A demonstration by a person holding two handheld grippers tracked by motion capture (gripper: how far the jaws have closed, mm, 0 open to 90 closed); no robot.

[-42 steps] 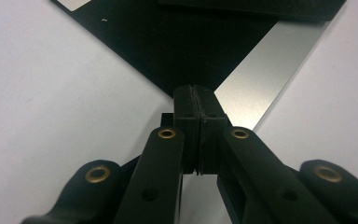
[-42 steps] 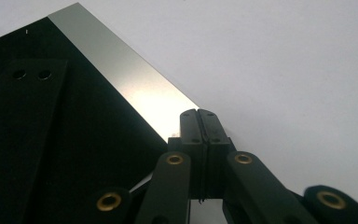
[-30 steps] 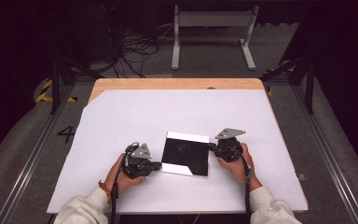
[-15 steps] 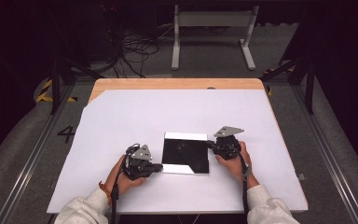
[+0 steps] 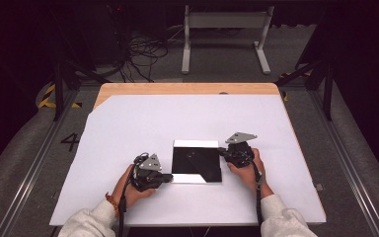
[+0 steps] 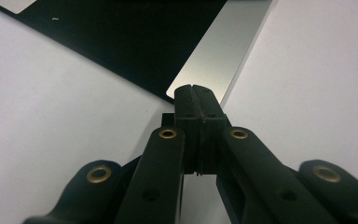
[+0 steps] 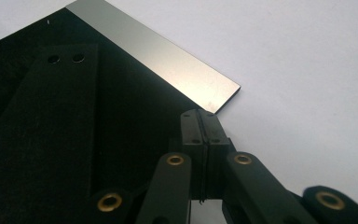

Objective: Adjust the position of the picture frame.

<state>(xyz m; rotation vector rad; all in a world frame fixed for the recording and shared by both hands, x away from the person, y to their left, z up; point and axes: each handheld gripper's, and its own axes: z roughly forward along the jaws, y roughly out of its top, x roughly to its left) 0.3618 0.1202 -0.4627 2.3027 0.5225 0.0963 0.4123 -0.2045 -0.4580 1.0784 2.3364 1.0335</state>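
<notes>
A glossy, mirror-like square plate [image 5: 196,160] lies flat on the white sheet [image 5: 143,128] near the table's front. My left gripper [image 5: 170,177] is shut, its tips resting at the plate's near left corner. In the left gripper view the shut gripper [image 6: 196,91] meets the corner of the plate [image 6: 121,42], and nothing is between the jaws. My right gripper [image 5: 222,152] is shut too, at the plate's right edge near the far corner. In the right gripper view the gripper [image 7: 199,115] sits over the plate [image 7: 168,65], whose dark face mirrors it.
The white sheet covers most of the wooden table [image 5: 187,89], with bare sheet on all sides of the plate. Beyond the far edge, cables [image 5: 143,54] lie on the floor beside a metal stand [image 5: 224,19]. Dark frame rails run along both sides.
</notes>
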